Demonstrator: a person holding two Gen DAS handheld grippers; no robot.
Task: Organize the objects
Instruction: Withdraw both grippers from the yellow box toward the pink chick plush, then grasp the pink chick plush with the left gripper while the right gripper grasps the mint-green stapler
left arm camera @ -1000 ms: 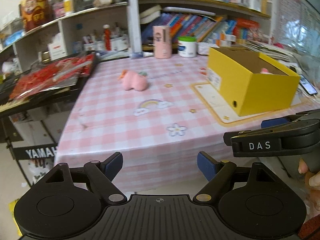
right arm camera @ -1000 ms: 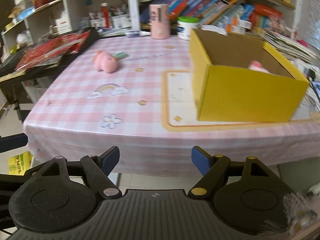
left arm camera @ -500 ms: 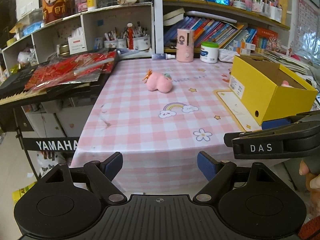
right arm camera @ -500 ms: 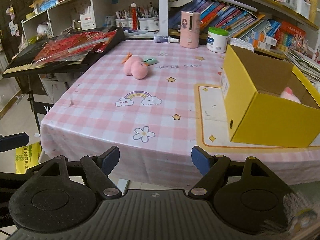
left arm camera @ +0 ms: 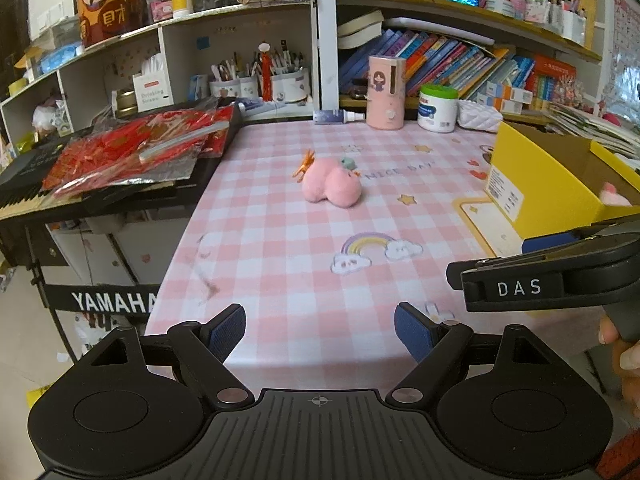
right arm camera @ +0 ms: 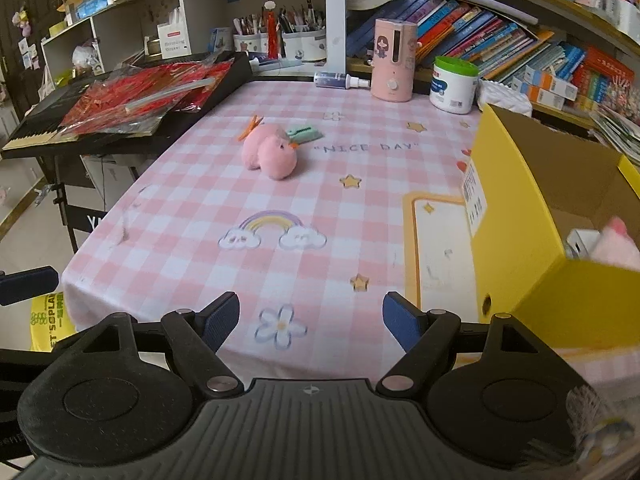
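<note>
Ahead, a pink plush [right arm camera: 272, 152] is seen lying crosswise mid-worktop, well beyond both grippers [left arm camera: 320, 330] [right arm camera: 310, 320]; jaws are held wide, empty.

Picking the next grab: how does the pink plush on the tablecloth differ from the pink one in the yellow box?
The plush on the tablecloth lies out in the open, fully visible, with orange bits on it. The plush in the yellow box sits inside the yellow box, mostly hidden behind its wall, so its shape is unclear. Both are pink and fuzzy.
</note>
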